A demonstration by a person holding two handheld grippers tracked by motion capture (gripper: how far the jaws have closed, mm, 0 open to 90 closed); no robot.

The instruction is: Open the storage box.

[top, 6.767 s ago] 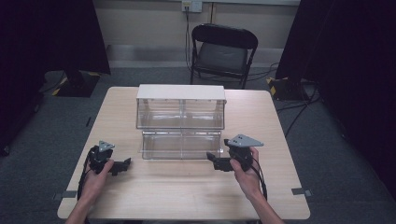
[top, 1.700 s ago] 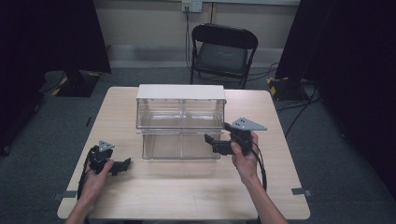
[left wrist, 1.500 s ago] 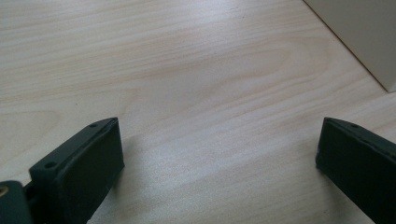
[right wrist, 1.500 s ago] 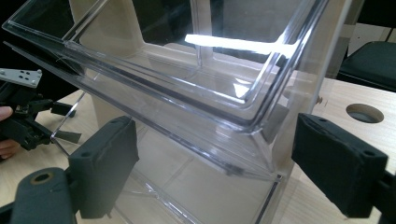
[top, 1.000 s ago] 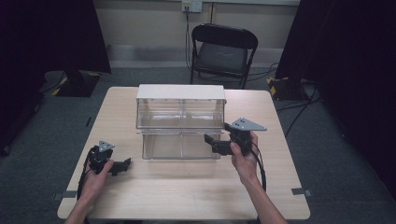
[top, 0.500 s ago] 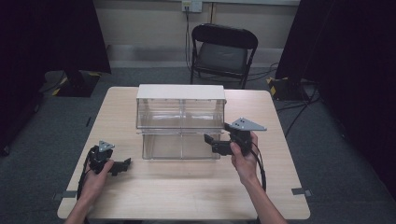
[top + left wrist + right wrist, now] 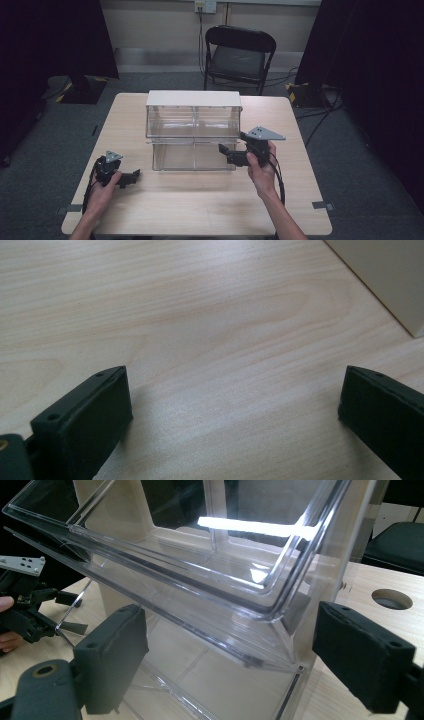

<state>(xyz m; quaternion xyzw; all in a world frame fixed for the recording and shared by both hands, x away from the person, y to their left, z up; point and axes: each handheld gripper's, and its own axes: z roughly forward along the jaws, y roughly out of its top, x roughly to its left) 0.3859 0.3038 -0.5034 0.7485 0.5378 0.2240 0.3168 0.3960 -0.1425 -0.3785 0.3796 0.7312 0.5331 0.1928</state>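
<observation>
Right tongs point(image 7: 225, 151) spread wide, level with the near right corner of the clear two-tier bin point(image 7: 193, 131), almost touching its front edge. Bin set mid-table point(image 7: 200, 200), long axis running left to right. Left tongs point(image 7: 132, 176) also spread, empty, resting low and well off to the left. Nothing between.

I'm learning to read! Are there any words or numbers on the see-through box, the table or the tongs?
None to read: the clear plastic box, the wooden table, the left tongs and right tongs bear no words or numbers.
</observation>
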